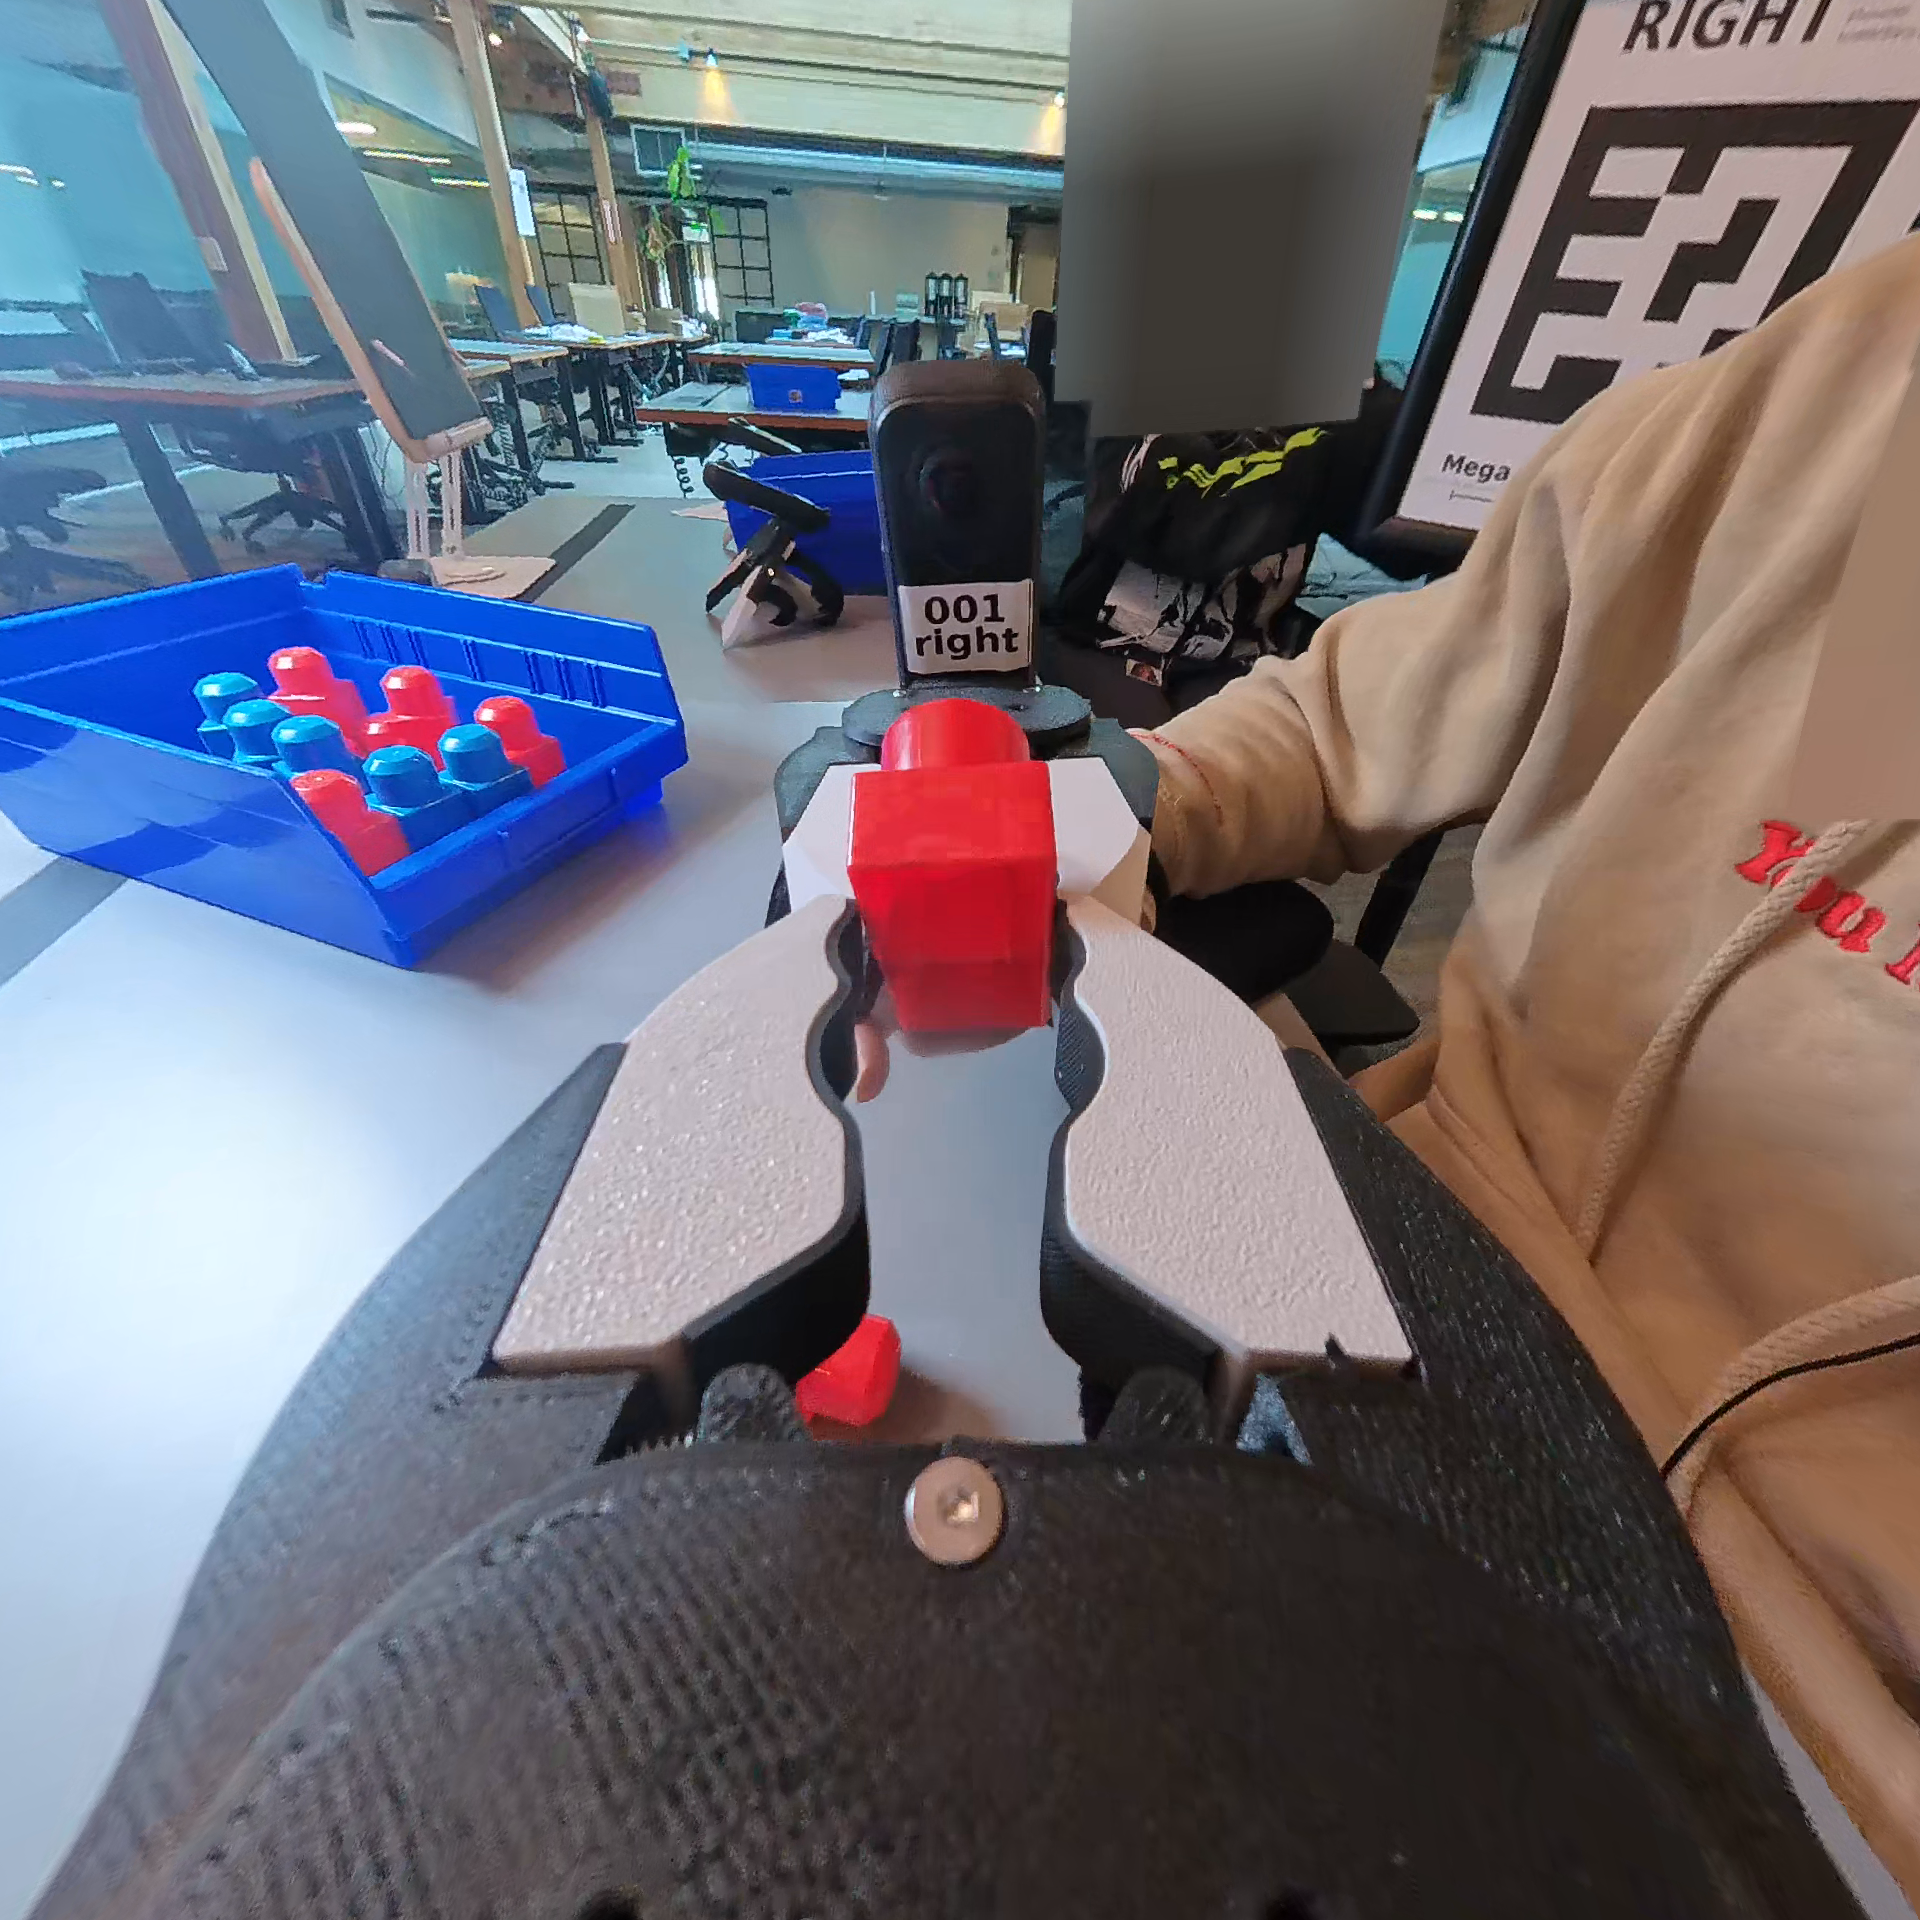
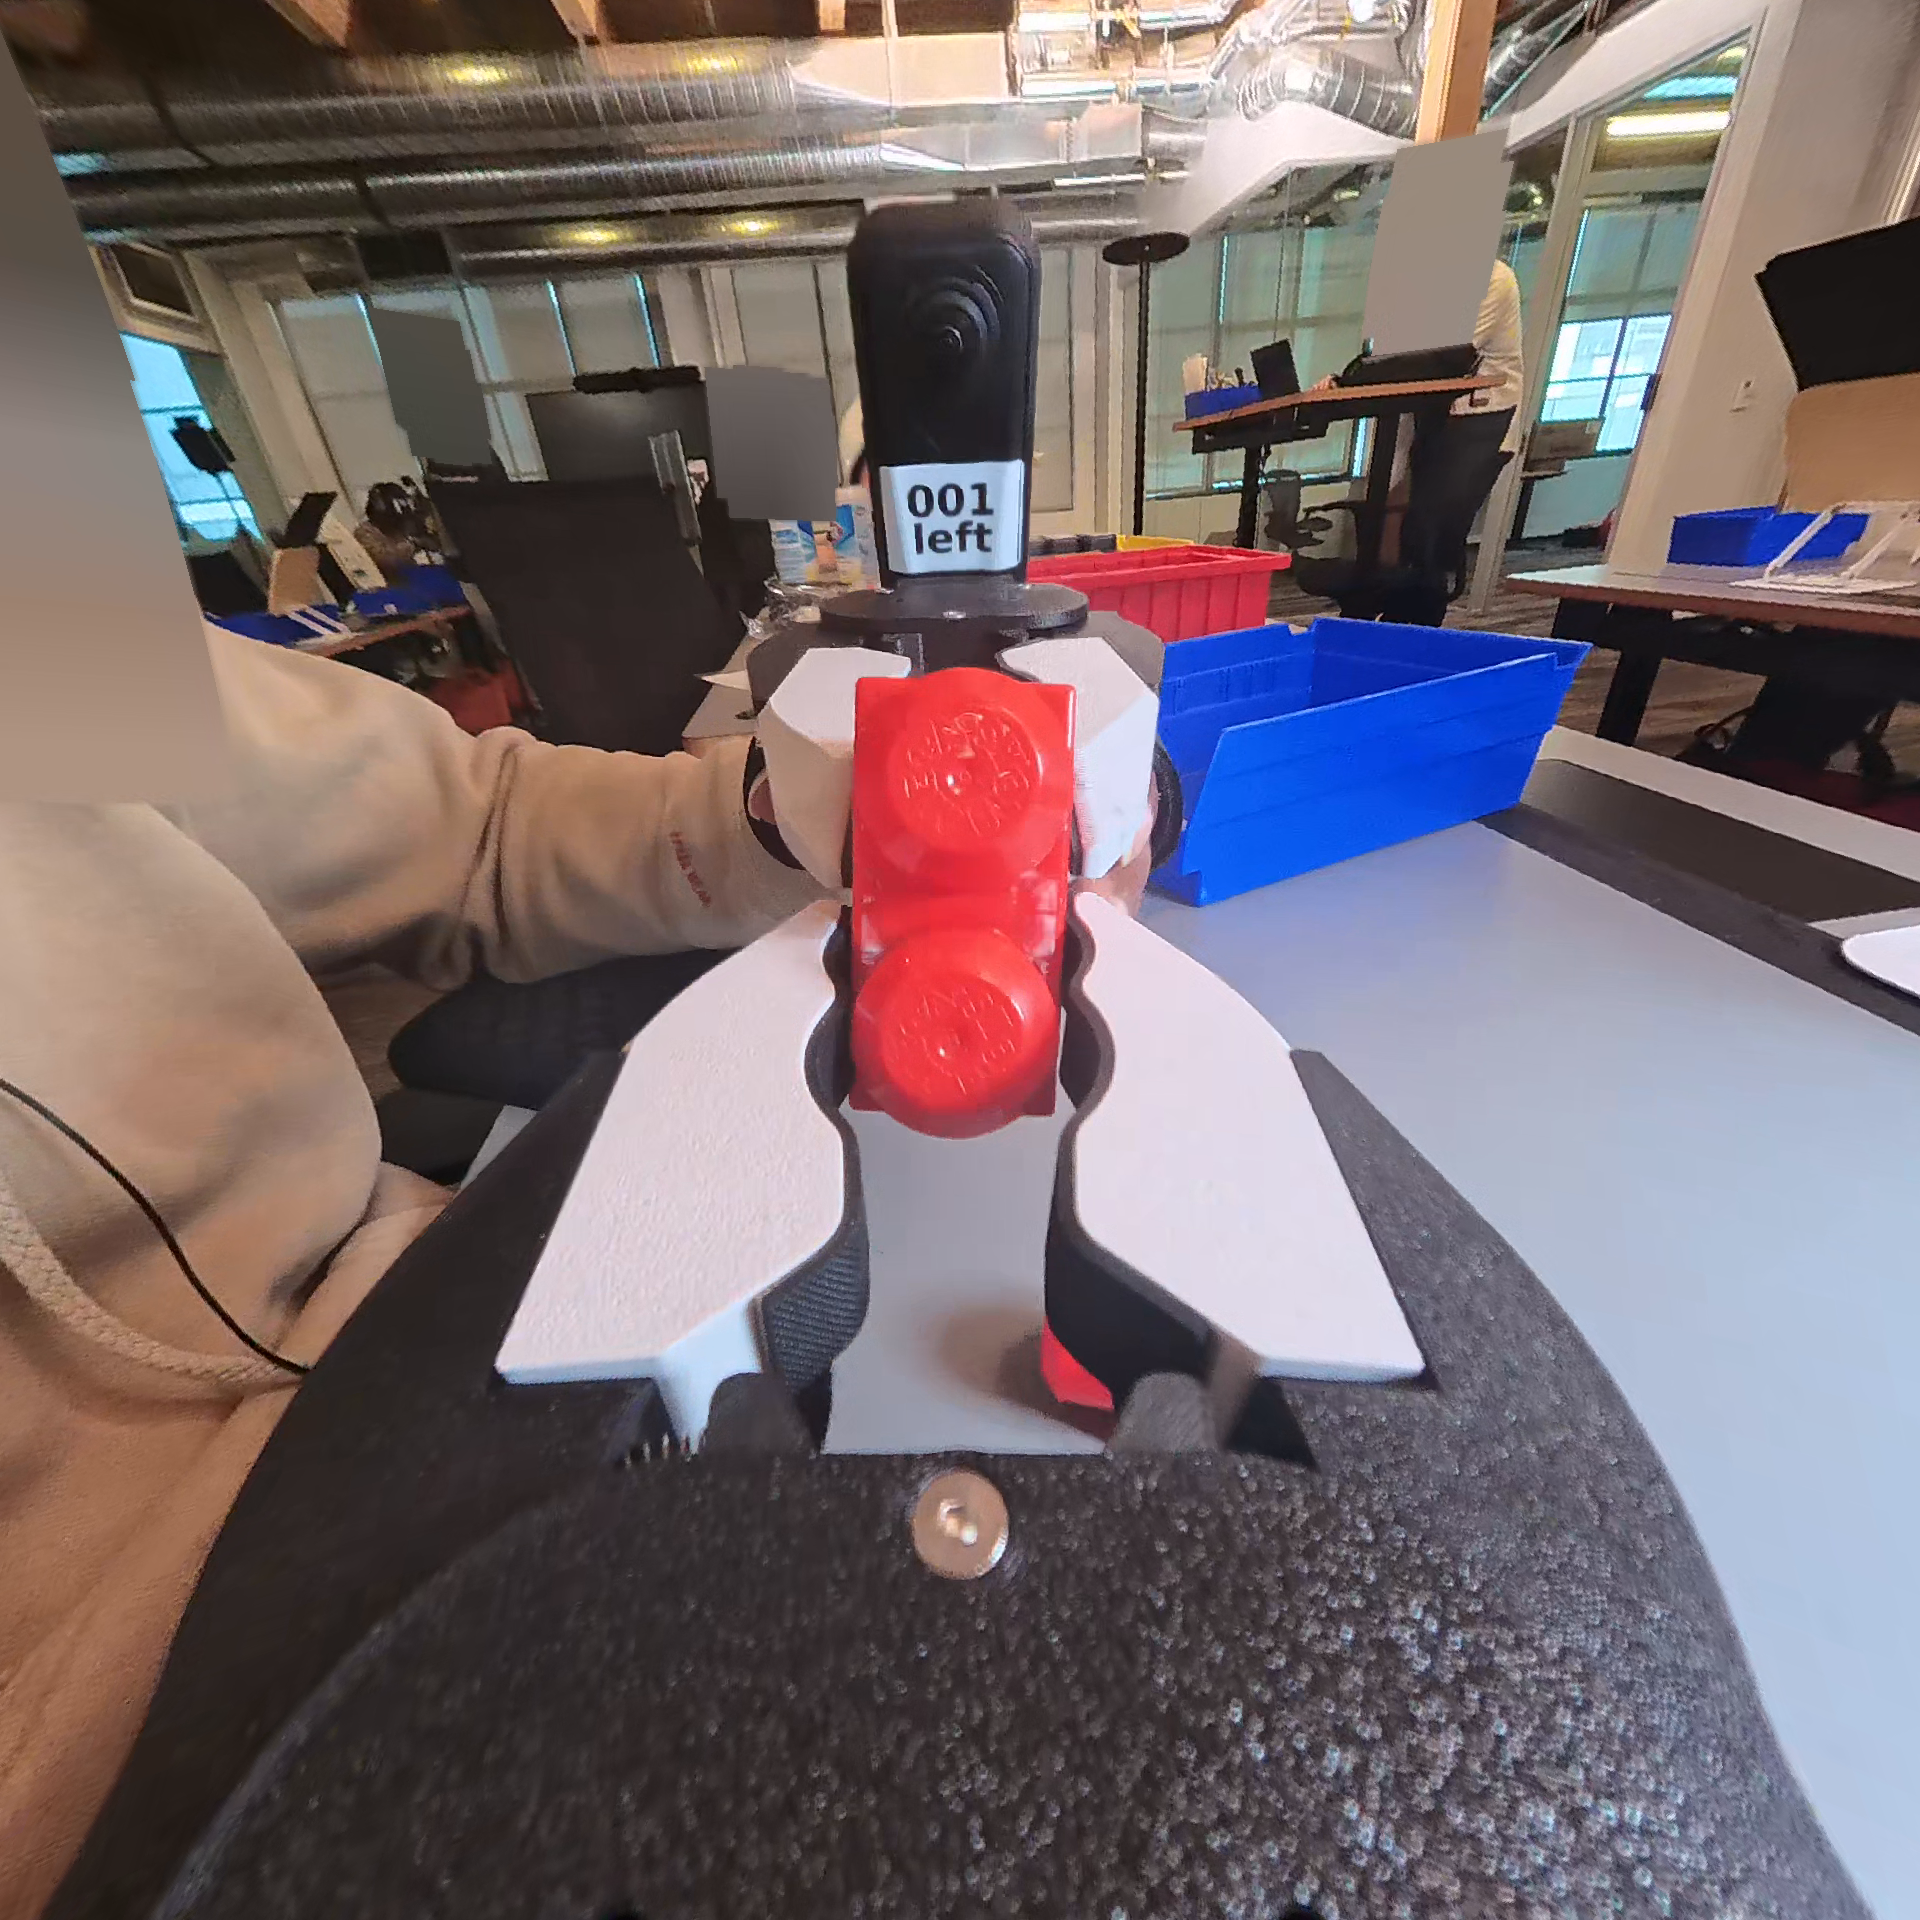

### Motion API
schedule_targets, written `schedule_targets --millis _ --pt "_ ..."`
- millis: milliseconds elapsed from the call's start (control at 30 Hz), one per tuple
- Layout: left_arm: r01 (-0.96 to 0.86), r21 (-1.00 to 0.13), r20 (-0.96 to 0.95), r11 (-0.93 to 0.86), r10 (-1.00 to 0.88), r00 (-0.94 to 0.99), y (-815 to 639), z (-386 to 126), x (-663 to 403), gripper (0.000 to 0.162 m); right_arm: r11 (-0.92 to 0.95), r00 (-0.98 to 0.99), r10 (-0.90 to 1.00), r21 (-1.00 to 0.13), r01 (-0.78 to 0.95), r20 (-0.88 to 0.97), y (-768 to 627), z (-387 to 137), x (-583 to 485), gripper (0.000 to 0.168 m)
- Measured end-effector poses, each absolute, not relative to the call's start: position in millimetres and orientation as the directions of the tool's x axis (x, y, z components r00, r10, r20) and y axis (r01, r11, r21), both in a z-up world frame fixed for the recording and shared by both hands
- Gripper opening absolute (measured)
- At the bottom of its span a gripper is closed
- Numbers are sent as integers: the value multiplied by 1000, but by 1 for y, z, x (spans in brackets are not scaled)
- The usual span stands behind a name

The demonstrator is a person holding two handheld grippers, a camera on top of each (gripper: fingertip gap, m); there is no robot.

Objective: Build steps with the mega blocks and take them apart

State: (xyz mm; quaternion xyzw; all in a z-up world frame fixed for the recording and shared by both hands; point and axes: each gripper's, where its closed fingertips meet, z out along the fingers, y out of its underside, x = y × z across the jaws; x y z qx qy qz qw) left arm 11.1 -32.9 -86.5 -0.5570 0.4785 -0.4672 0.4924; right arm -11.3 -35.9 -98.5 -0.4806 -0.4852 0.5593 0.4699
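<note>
Both grippers are pinching one red block mid-frame, above the table: left gripper and right gripper clamp opposite ends. Looks like the handover or pull-apart step, hard to tell. Next, one side needs to let go; spare blocks sit in the blue bin, left of frame.

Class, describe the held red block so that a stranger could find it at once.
Above the grey table, right of the blue bin, two tongs meet tip to tip. The red block is pinched between them, the only block in the air; the others lie in the bin.
</note>
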Motion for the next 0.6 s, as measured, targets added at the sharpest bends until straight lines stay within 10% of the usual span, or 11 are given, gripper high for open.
schedule_targets --millis 400,600 --pt "-85 -996 27 -37 -992 123 -28 -89 7 33 -73 -50 996 -997 38 -75 -28 -114 -14 44" --pt "76 -991 125 -110 -963 238 8 -71 -38 33 130 -30 991 -910 393 128 2 -166 3 54"
